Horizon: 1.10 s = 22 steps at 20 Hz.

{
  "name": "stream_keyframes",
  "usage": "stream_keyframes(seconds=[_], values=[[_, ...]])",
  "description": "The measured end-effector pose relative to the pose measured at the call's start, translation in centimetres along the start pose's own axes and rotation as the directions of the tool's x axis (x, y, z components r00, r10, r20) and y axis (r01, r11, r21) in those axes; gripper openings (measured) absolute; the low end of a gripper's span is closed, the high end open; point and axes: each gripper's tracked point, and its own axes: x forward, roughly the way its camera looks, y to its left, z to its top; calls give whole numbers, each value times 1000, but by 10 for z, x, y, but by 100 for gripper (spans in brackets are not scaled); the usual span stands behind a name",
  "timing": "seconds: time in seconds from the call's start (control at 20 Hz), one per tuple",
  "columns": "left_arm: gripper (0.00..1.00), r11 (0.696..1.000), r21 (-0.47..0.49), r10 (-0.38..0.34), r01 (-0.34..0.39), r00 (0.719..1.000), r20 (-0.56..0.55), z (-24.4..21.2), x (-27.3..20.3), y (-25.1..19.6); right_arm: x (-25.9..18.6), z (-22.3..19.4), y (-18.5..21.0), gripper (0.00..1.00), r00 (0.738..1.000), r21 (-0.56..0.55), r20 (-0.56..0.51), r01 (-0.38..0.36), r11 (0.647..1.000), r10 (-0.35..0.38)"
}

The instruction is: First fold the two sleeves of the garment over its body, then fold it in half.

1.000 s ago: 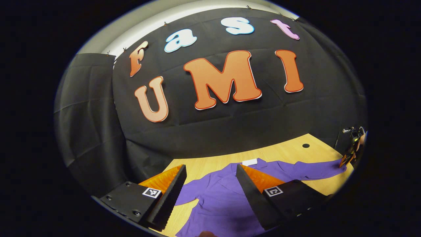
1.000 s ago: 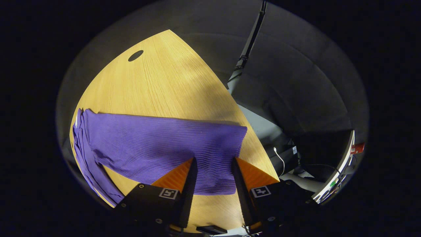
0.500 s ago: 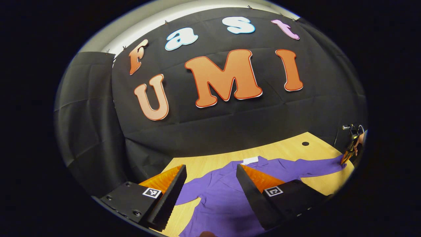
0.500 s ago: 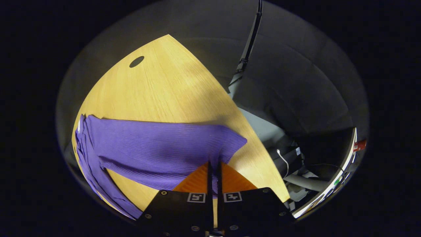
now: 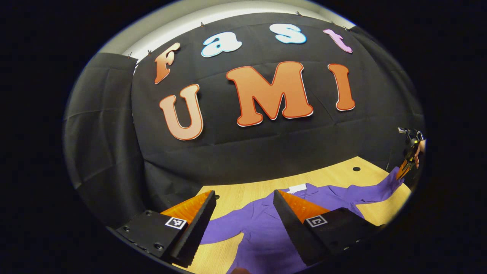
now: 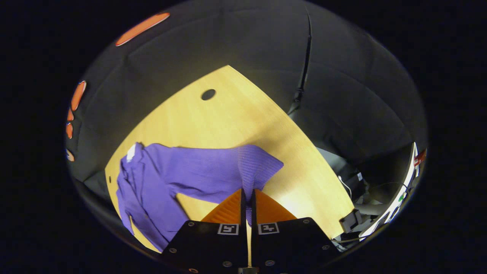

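Note:
A purple ribbed garment (image 5: pixel 262 228) lies spread on the wooden table (image 5: pixel 335 177), with a white neck label (image 5: pixel 297 188) at its far edge. My left gripper (image 5: pixel 243 201) hovers open above the garment's body, nothing between its fingers. My right gripper (image 6: pixel 246 196) is shut on the cuff end of one sleeve (image 6: pixel 213 173), which is lifted off the table. In the left gripper view that right gripper (image 5: pixel 403 173) appears at the far right, held by a hand (image 5: pixel 419 152), with the sleeve (image 5: pixel 365 190) rising toward it.
A round cable hole (image 6: pixel 208 94) is in the table beyond the sleeve. A dark pole (image 6: pixel 302 76) stands past the table's far edge. Cables and equipment (image 6: pixel 357 205) lie below the table's right edge.
The right gripper closed on the sleeve's cuff and has lifted it, pulling back so more of the table and garment show. The left gripper stayed open, shifting slightly.

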Motion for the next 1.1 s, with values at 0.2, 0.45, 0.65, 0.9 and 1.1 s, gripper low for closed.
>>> stream_keyframes(seconds=[0.2, 0.45, 0.65, 0.9, 1.1], values=[[98, 999, -49, 15, -16, 1000, -13, -15, 4, 37, -41, 10, 54, 4, 997, -69, 66, -42, 997, 46], [98, 996, -76, 40, -41, 999, -26, -33, 11, 80, -80, -1, 122, 4, 993, -160, 92, -62, 985, 77], [98, 992, -110, 59, -64, 997, -53, -52, 14, 111, -99, -16, 177, 4, 989, -235, 98, -83, 969, 108], [98, 989, -107, 92, -100, 993, -70, -68, 20, 149, -101, -32, 256, 4, 981, -332, 85, -137, 933, 174], [98, 987, -98, 121, -128, 990, -77, -75, 19, 176, -86, -51, 320, 4, 973, -402, 45, -190, 896, 226]])
